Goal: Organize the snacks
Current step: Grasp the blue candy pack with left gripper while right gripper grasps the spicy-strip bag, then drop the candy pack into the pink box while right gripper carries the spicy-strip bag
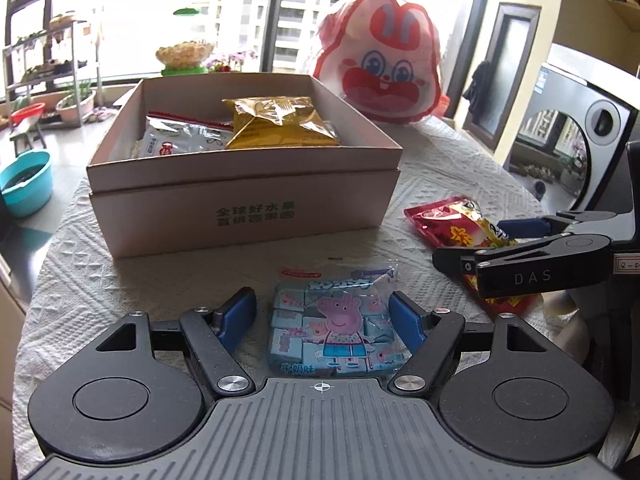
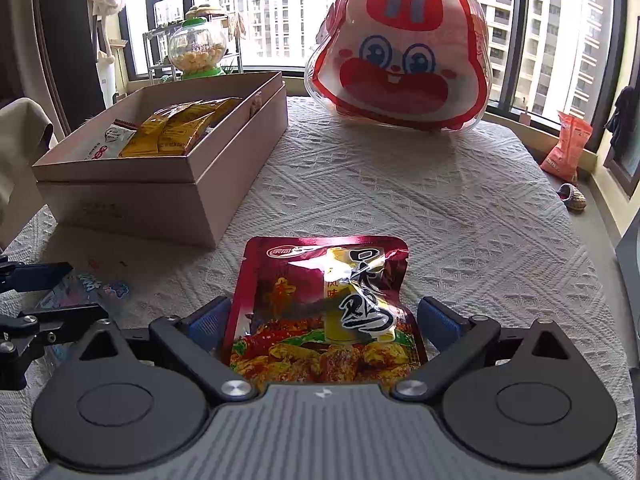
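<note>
White quilted cloth covers the counter. My right gripper is released around a glossy crinkled red foil snack pouch lying flat, near the pink cardboard box.

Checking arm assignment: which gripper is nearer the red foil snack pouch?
Right. The right gripper straddles the red foil snack pouch, jaws open; the left gripper sits beside it.

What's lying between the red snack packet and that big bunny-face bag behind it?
Nothing: only bare white tablecloth lies between the red snack packet and the bunny-face bag, as the right wrist view shows.
</note>
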